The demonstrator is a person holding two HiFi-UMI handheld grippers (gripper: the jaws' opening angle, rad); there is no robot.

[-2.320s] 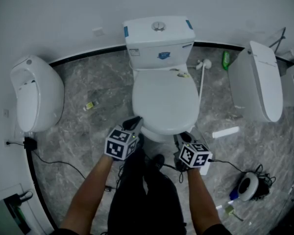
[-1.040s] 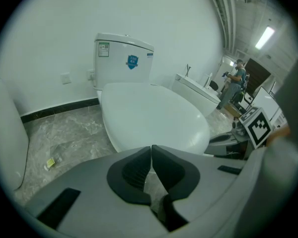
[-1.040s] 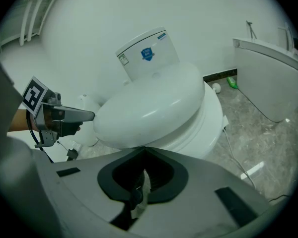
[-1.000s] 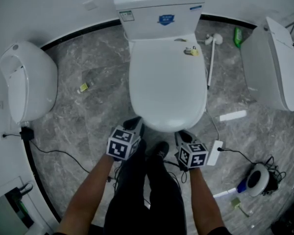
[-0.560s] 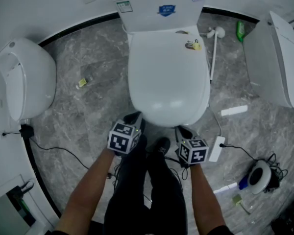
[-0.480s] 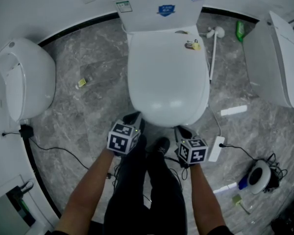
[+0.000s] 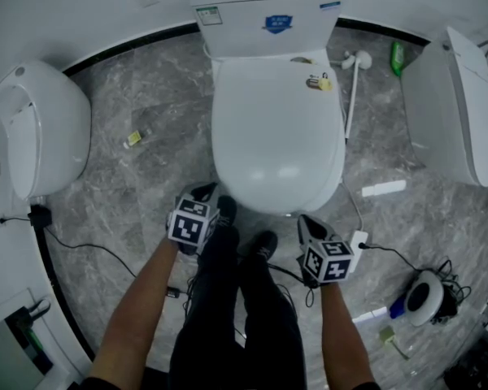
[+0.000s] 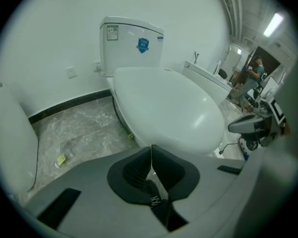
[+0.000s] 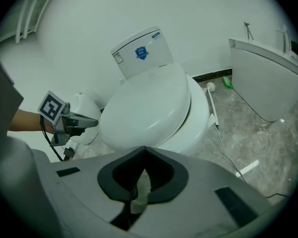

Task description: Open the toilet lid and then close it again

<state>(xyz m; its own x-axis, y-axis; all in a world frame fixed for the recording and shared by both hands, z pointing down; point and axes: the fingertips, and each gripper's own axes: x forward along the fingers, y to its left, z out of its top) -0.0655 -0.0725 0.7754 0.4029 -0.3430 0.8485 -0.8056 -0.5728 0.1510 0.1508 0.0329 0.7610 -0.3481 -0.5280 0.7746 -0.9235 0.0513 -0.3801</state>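
The white toilet stands straight ahead with its lid down flat over the bowl, below the tank. My left gripper is shut and empty, low by the left front of the bowl and clear of the lid. My right gripper is shut and empty, just off the right front of the bowl. In the left gripper view the shut jaws point at the lid from the left. From the right, the right gripper view has the shut jaws below the lid.
A white urinal hangs at the left and another white fixture stands at the right. A toilet brush, a green bottle, a power strip with cables and a round device lie on the marble floor at the right. A small yellow item sits on the lid's back right. My legs stand between the grippers.
My left gripper has moved left and lower, round to the left front of the bowl. My right gripper has drifted slightly back and to the right. The lid has stayed down.
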